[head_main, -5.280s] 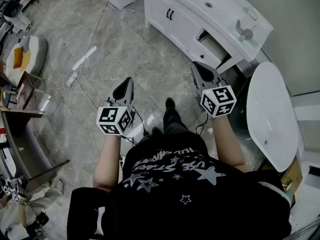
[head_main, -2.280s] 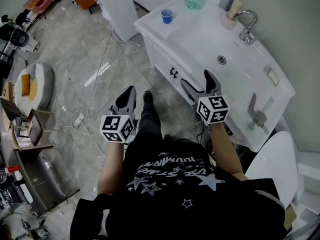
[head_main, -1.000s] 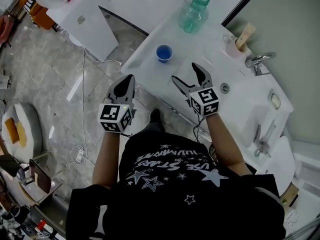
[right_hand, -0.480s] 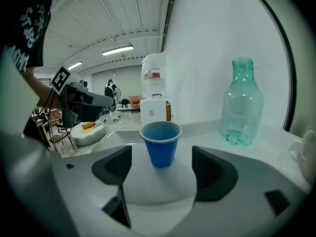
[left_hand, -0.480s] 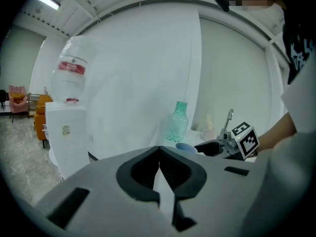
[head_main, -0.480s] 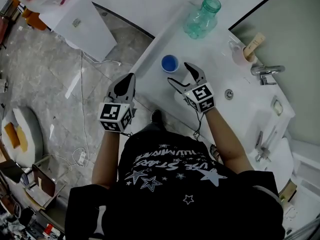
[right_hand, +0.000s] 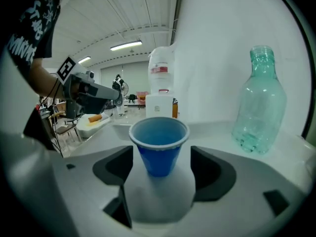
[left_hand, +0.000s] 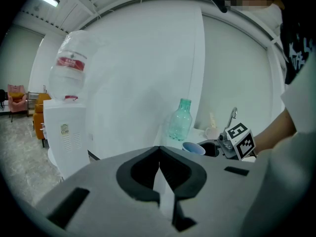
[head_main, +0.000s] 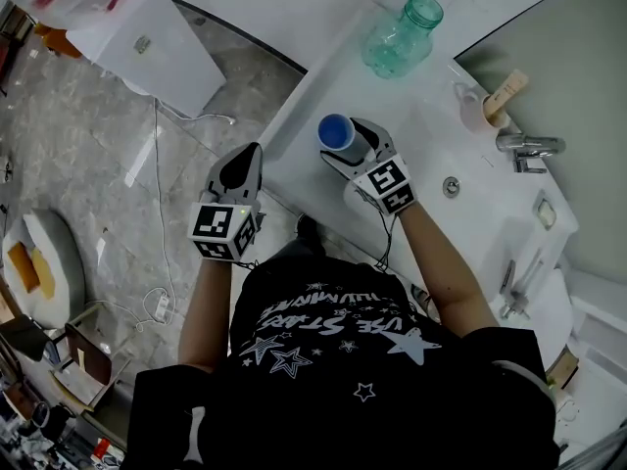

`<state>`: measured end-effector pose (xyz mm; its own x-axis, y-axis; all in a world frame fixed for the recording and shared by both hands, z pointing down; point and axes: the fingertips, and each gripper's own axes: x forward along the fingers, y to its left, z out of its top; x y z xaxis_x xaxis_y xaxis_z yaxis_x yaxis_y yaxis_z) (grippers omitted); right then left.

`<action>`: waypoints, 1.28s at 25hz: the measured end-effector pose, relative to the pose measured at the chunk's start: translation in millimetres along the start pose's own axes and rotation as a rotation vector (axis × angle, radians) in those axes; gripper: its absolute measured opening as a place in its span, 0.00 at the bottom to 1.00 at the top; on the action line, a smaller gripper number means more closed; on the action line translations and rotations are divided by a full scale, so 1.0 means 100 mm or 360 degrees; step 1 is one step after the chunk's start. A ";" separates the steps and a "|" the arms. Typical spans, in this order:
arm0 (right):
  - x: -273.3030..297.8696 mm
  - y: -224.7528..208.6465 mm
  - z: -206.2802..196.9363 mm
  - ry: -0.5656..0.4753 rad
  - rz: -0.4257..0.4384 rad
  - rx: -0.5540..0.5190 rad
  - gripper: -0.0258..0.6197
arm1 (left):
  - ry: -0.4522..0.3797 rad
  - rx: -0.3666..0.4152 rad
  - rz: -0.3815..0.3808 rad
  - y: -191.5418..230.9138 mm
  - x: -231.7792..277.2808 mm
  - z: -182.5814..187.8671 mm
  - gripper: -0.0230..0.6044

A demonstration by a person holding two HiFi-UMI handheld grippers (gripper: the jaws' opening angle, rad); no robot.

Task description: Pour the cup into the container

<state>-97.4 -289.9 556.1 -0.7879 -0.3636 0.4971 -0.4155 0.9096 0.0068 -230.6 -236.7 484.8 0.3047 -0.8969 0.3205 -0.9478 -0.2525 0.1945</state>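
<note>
A blue plastic cup [head_main: 336, 132] [right_hand: 159, 144] stands upright near the front left corner of the white vanity top [head_main: 431, 223]. My right gripper [head_main: 350, 146] [right_hand: 160, 158] reaches over the counter with one jaw on each side of the cup. Its jaws have just been closing, and a gap still shows on both sides, so it is open. A clear green bottle [head_main: 402, 39] [right_hand: 260, 102], uncapped, stands further back by the wall. My left gripper [head_main: 247, 157] [left_hand: 159, 152] hangs off the counter's left edge, shut and empty. From there I see the cup [left_hand: 193, 148] and the bottle [left_hand: 179, 120].
A pink tumbler with tubes [head_main: 482, 106], a chrome faucet [head_main: 524, 147] and the basin drain [head_main: 451, 186] lie right of the cup. A white water dispenser [head_main: 147, 39] [left_hand: 66, 122] stands on the floor to the left. Cables run across the grey tiled floor [head_main: 98, 164].
The person has stepped up to the vanity. My right gripper has moved forward and down until its jaws stand around the blue cup. The left gripper has drifted slightly.
</note>
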 end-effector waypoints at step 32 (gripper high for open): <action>-0.51 -0.56 0.61 -0.0177 -0.0190 0.0160 0.49 | -0.0002 0.0095 -0.0167 -0.12 0.41 0.30 0.05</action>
<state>-61.5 -334.5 476.9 -0.7732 -0.4928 0.3990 -0.5480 0.8359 -0.0295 -209.7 -281.1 467.4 0.4023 -0.8650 0.2999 -0.9147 -0.3661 0.1713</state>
